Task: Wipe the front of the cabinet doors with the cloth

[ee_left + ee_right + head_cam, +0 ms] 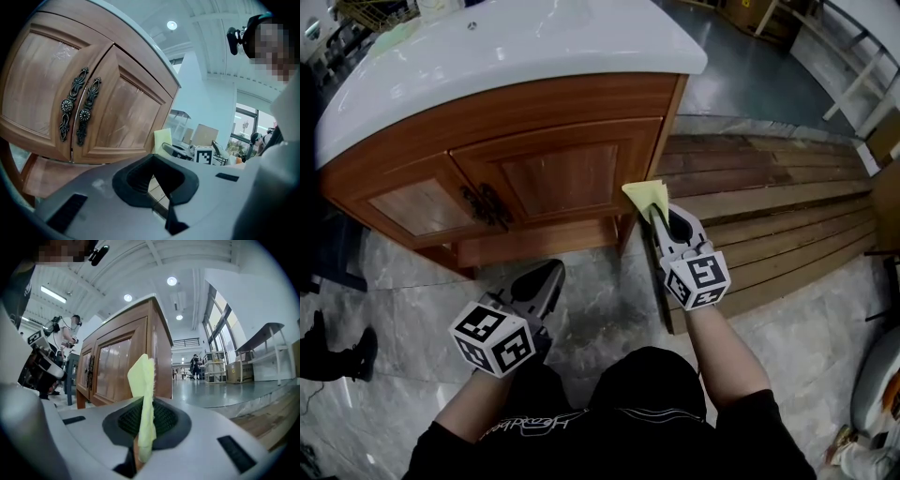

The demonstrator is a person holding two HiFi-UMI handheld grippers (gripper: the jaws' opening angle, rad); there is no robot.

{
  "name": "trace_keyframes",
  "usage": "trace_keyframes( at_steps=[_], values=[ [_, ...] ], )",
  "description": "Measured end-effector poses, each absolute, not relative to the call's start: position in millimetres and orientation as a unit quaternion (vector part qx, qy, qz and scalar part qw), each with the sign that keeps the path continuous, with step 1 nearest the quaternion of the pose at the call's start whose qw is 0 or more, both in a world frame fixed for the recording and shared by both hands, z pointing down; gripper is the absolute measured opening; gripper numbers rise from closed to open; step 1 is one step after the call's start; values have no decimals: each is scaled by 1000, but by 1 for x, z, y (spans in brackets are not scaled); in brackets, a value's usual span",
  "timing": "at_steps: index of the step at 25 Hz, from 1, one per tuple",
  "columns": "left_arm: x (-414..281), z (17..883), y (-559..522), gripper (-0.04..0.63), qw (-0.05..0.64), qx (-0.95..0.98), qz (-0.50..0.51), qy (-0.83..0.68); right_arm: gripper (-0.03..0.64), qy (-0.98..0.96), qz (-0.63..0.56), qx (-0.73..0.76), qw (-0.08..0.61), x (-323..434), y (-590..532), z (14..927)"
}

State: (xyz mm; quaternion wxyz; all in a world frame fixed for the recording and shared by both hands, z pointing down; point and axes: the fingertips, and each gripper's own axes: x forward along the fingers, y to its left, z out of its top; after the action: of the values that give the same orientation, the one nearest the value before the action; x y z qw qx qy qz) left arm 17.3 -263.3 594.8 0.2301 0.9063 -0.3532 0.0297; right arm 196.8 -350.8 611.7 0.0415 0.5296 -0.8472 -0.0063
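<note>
The right tool (659, 214) is clamped on a yellow cloth (645, 195), which stands up from between its jaws in a folded strip (143, 380). The cloth is at the cabinet's (581, 108) front right corner post, just beside the edge of the nearer door; I cannot tell whether it touches the wood. In the right gripper view, the right tool (145, 420) looks along the cabinet's front, with the doors (110, 364) running away to its left.

The left tool (548, 281) hangs lower, above the grey tiled floor (609, 300), well apart from the cloth. Its jaws (157, 180) stand a little apart, with floor showing through the gap and nothing between them. It points up at the two doors (126, 108), which are shut, their dark ornate handles (75, 110) side by side at the middle seam. A white counter (534, 47) tops the cabinet. Wooden boards (769, 197) lie on the floor beside the cabinet's right end.
</note>
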Motion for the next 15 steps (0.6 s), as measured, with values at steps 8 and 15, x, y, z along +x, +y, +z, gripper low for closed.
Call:
trace_keyframes(
  at_steps=[8,15],
  values=[
    [15,594,-270,6,226,912,23,-341,40,-918,17,396,4,149,-302,573],
    [-6,554,-282,6,272,900,36,-340,40,-947,60,312,47,110,-292,525]
  ],
)
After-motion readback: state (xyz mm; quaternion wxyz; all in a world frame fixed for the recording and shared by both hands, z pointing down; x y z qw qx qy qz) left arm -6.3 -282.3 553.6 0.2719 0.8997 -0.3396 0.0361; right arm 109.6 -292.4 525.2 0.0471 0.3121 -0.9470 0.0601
